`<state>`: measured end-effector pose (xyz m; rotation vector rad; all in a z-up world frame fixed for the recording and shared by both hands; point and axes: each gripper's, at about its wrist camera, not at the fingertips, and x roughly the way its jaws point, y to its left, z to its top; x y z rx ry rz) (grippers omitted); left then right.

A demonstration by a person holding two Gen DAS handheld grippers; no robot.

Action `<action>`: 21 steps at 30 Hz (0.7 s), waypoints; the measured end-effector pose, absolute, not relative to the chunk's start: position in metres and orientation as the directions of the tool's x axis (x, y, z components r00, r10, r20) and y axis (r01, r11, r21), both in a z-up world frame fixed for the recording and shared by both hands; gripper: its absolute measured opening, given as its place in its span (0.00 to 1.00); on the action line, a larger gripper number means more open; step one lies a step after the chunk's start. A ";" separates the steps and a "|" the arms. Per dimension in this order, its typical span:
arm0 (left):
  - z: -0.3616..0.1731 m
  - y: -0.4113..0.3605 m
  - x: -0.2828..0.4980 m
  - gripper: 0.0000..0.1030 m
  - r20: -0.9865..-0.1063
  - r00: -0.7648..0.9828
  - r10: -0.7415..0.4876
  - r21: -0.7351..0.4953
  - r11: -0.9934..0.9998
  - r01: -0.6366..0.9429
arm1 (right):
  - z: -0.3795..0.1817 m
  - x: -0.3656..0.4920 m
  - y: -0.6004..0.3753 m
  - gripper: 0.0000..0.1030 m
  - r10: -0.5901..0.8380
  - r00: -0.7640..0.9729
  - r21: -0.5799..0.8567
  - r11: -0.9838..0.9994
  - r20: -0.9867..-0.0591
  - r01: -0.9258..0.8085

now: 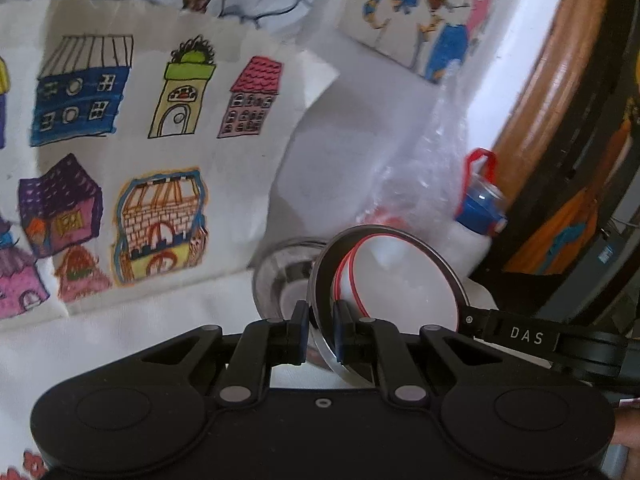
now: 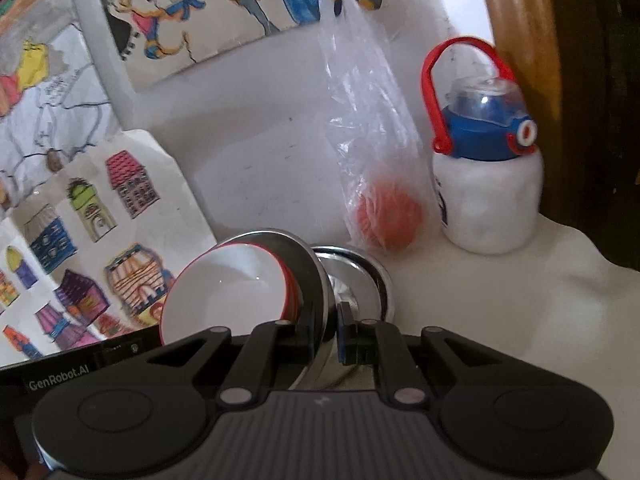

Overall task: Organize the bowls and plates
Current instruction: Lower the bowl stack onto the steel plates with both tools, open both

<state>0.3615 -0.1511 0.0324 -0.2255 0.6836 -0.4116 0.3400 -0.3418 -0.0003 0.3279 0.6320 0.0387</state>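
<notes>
A steel plate stands on edge, tilted, with two red-rimmed white bowls nested inside it. My left gripper is shut on the plate's rim. My right gripper is shut on the same plate from the other side; the white bowls face left there. A steel bowl sits on the white cloth just behind the plate, also seen in the right wrist view.
A white bottle with blue cap and red handle stands at the right. A clear plastic bag holding an orange scrubber leans beside it. Children's drawings lean along the back wall. A wooden frame borders the right.
</notes>
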 end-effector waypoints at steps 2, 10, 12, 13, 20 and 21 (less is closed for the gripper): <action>0.027 -0.151 0.375 0.11 -0.568 0.700 -0.433 -0.340 0.898 0.280 | -0.007 0.352 -0.342 0.11 0.137 0.799 0.311 0.948 -0.585 0.064; 0.004 -0.152 0.410 0.10 -0.607 0.680 -0.411 -0.341 0.908 0.244 | -0.024 0.375 -0.344 0.12 0.138 0.772 0.303 0.950 -0.621 0.074; 0.001 -0.154 0.412 0.10 -0.607 0.681 -0.409 -0.338 0.909 0.244 | -0.025 0.377 -0.345 0.12 0.138 0.770 0.306 0.949 -0.623 0.076; 0.000 -0.155 0.413 0.10 -0.606 0.683 -0.408 -0.336 0.909 0.245 | -0.026 0.377 -0.346 0.12 0.138 0.769 0.305 0.949 -0.624 0.078; -0.002 -0.162 0.419 0.10 -0.608 0.685 -0.402 -0.331 0.912 0.241 | -0.026 0.382 -0.351 0.12 0.132 0.769 0.311 0.946 -0.625 0.091; -0.002 -0.162 0.419 0.10 -0.608 0.686 -0.400 -0.329 0.913 0.240 | -0.026 0.383 -0.351 0.12 0.130 0.770 0.310 0.946 -0.625 0.092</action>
